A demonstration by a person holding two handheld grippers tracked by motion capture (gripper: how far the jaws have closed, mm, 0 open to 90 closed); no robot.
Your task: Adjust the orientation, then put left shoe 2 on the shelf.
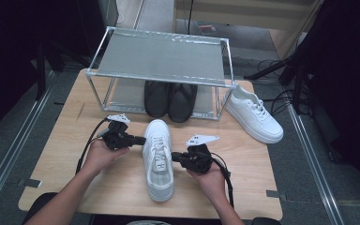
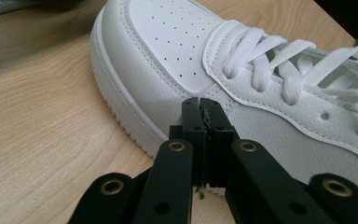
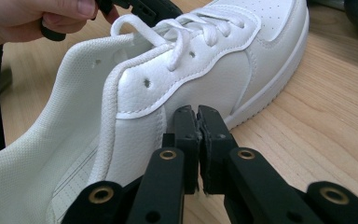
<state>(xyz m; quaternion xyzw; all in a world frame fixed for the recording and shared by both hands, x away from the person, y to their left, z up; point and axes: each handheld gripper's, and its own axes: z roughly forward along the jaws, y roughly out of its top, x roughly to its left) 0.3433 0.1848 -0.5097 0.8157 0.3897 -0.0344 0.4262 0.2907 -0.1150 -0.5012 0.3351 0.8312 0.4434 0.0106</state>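
White sneaker (image 1: 158,159) lies lengthwise on desk (image 1: 98,187), toe toward rack (image 1: 161,58); left tongs (image 2: 200,106) and right tongs (image 3: 196,114) clenched, empty, flanking it.

Both forearms enter from the bottom edge, angled inward. Left hand (image 1: 104,154) holds the left gripper (image 1: 142,140) level, pointing right, jaws closed together. Right hand (image 1: 210,177) holds the right gripper (image 1: 174,158) level, pointing left, jaws nearly closed with a thin gap.

Sneaker (image 1: 158,157) lies between claws, before the rack (image 1: 161,58).
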